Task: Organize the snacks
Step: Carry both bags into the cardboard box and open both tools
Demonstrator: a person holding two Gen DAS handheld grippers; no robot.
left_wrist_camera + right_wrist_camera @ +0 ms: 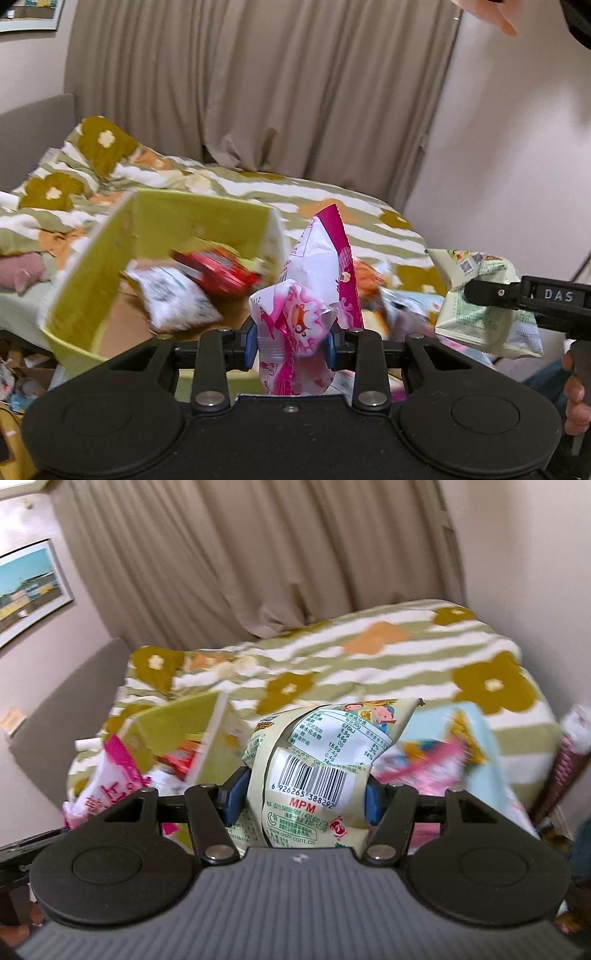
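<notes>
My left gripper is shut on a pink and white snack bag and holds it up, just right of a yellow-green box. The box holds a red packet and a white packet. My right gripper is shut on a pale green snack bag with a barcode. That bag and gripper also show at the right of the left wrist view. The pink bag shows at the left of the right wrist view.
A bed with a flowered, striped cover lies behind everything. A light blue box with pink snack packets stands right of the green bag. Several loose packets lie between the boxes. Curtains hang behind.
</notes>
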